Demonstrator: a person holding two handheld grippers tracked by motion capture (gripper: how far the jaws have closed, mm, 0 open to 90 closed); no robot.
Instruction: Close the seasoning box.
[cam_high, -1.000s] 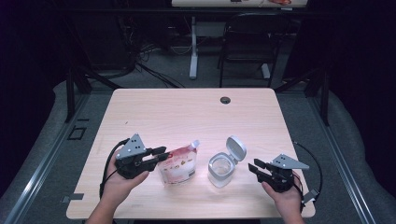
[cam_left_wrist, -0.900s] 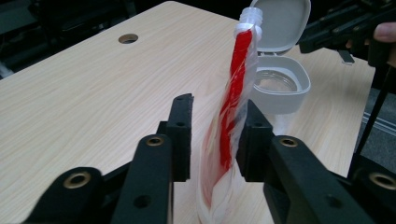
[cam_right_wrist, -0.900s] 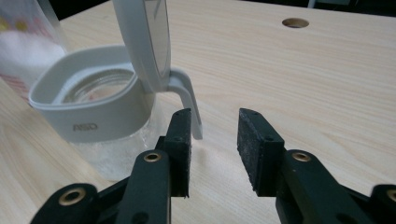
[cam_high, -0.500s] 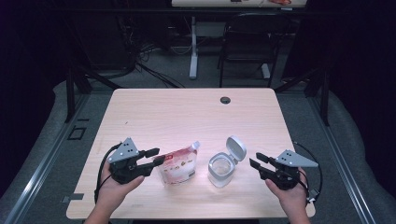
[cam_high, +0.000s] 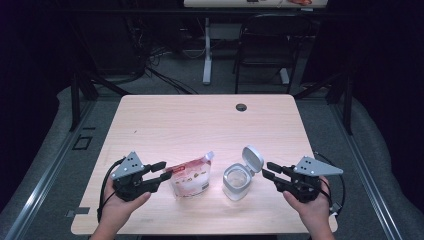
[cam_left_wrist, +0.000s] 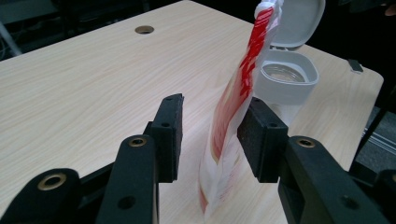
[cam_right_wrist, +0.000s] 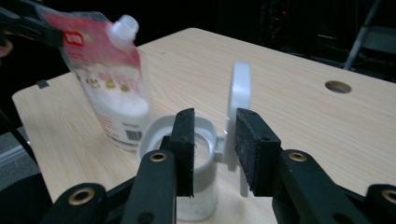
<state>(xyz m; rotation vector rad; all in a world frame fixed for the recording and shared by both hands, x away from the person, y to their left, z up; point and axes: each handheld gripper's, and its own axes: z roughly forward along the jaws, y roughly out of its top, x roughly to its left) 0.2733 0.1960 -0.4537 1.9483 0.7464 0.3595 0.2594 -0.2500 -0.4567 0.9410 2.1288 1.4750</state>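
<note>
A red and white spouted pouch (cam_high: 192, 176) stands upright on the table (cam_high: 200, 120). Its edge (cam_left_wrist: 229, 126) sits between the jaws of my left gripper (cam_high: 164, 170) (cam_left_wrist: 213, 107), close to the right pad (cam_left_wrist: 259, 140) and clear of the left one. These jaws have just been opening. To the pouch's right stands a clear jar (cam_high: 235, 182) (cam_right_wrist: 196, 154) with a white collar and its flip lid (cam_high: 253, 158) (cam_right_wrist: 238, 102) raised. My right gripper (cam_high: 266, 170) (cam_right_wrist: 215, 116) hovers just right of the lid, its jaws open with nothing between them; they have just been closing.
A round cable hole (cam_high: 241, 107) is set near the table's far edge. The table's near edge runs close under both hands. Beyond the table stand a chair (cam_high: 265, 45) and a desk leg (cam_high: 206, 50) on the dark floor.
The left gripper's jaws have spread off the pouch and drawn back slightly to the left. The right gripper has lifted a little beside the jar. Pouch and jar stay put.
</note>
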